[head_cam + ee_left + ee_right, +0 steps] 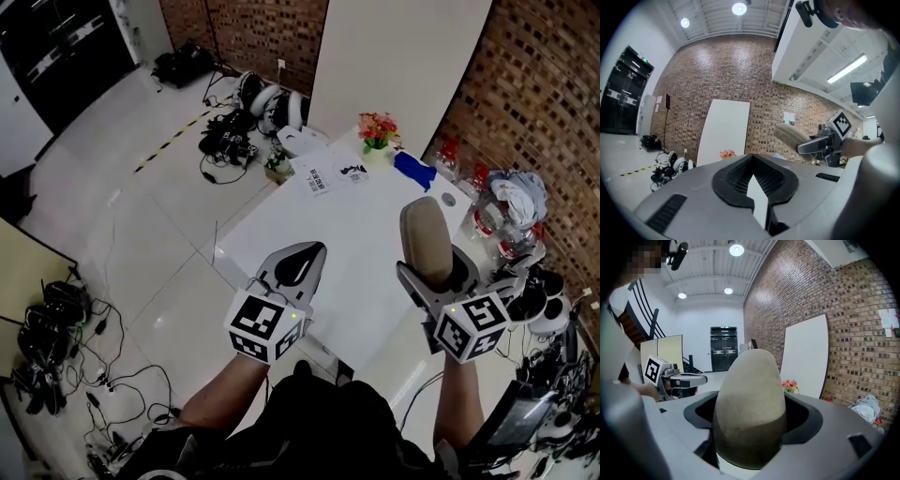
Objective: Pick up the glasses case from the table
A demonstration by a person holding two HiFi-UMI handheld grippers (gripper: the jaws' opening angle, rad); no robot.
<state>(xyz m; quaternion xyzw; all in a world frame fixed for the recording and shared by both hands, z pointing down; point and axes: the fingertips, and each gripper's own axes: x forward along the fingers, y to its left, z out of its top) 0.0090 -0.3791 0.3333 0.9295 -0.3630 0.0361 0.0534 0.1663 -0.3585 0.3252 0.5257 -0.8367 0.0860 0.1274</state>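
Observation:
The glasses case [427,237] is a beige, rounded oblong. My right gripper [439,272] is shut on its lower end and holds it upright in the air, above the right part of the white table [319,234]. In the right gripper view the case [749,404] fills the space between the jaws. The left gripper view also catches the case [792,135] from the side, off to the right. My left gripper [305,253] is raised over the table's near left edge, shut with nothing in it; its jaws meet in the left gripper view [753,185].
At the table's far end stand a small pot of flowers [378,128], a blue cloth [413,170] and printed sheets [330,173]. Bottles and a bundle of cloth [511,202] crowd the right side by the brick wall. Cables and gear [225,141] lie on the floor.

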